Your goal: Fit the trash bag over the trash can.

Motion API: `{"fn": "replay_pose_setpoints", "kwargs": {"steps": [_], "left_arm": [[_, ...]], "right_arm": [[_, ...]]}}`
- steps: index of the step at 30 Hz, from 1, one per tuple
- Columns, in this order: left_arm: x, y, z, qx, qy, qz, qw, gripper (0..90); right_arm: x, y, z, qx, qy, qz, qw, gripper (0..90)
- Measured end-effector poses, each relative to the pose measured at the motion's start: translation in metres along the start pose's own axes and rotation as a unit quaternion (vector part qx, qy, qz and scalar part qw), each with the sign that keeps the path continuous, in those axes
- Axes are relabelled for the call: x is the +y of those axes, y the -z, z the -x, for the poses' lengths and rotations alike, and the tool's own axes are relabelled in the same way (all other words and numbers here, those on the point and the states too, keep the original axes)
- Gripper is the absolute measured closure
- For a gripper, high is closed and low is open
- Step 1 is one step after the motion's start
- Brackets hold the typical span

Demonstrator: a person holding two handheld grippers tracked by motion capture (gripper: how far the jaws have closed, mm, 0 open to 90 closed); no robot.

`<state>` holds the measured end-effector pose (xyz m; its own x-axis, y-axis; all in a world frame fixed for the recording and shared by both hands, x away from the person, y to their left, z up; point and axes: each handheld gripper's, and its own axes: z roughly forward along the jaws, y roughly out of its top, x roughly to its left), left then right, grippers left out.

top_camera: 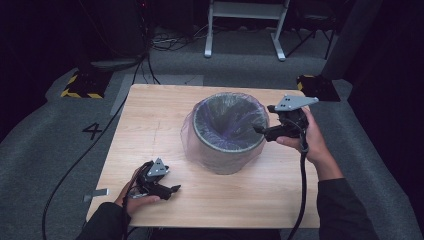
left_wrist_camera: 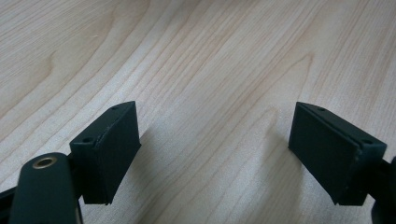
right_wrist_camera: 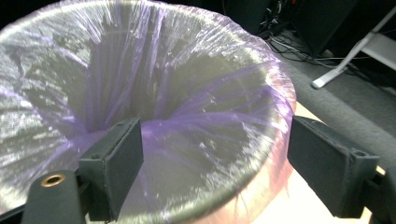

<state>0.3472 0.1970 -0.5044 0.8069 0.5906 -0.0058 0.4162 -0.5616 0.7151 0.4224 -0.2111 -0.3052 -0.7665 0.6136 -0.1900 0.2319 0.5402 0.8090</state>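
A light wooden table [top_camera: 150,130] with pale grain stands on grey carpet [top_camera: 40,130] in a dark room; beyond its far edge a white metal frame [top_camera: 245,25] stands on the floor among loose cables, yellow-and-black striped blocks sit near both far corners, and a black number 4 [top_camera: 93,131] is marked on the carpet to the left. The right gripper [top_camera: 260,130], held in the person's right hand [top_camera: 307,137], sits at the right side of a round grey bin [top_camera: 227,150] lined with a thin purple bag [top_camera: 235,120], its tips reaching in over the rim. In the right gripper view its jaws stand wide apart with nothing between them, the bin's rim running beneath them and the open mouth of the bin lying straight ahead. The bag is translucent and crinkled, stretched over the rim, its overhang draped down the outer wall and its folds converging towards the bottom of the bin. The bin stands upright just past the middle of the table. The left gripper [top_camera: 172,189], in the left hand [top_camera: 135,197], lies low near the table's near edge, well apart from the bin, which is ahead and to its right; its jaws are also spread wide over bare wood and hold nothing.
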Motion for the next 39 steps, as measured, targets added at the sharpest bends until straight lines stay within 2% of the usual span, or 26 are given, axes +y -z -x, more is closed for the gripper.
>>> {"fn": "replay_pose_setpoints", "kwargs": {"steps": [8,19,22,32,34,39], "left_arm": [[0.000,0.000,0.000,0.000,0.000,0.000,1.0000,16.0],[0.000,0.000,0.000,0.000,0.000,-0.001,1.0000,16.0],[0.000,0.000,0.000,0.000,0.001,0.000,1.0000,16.0],[0.000,0.000,0.000,0.000,0.001,0.000,1.0000,16.0],[0.000,0.000,0.000,0.000,0.000,0.000,1.0000,16.0],[0.000,0.000,0.000,0.000,0.000,0.000,1.0000,16.0]], "right_arm": [[-0.007,0.010,-0.005,-0.009,0.009,-0.001,0.9999,19.3],[-0.019,0.023,-0.011,-0.021,0.026,-0.020,0.9992,20.0],[-0.021,0.025,-0.014,-0.017,0.030,-0.024,0.9991,19.7],[-0.031,0.024,-0.021,-0.021,0.043,-0.039,0.9981,20.0],[-0.036,0.021,-0.023,-0.021,0.049,-0.053,0.9972,20.0],[-0.043,0.016,-0.023,-0.024,0.043,-0.062,0.9969,20.0]]}}
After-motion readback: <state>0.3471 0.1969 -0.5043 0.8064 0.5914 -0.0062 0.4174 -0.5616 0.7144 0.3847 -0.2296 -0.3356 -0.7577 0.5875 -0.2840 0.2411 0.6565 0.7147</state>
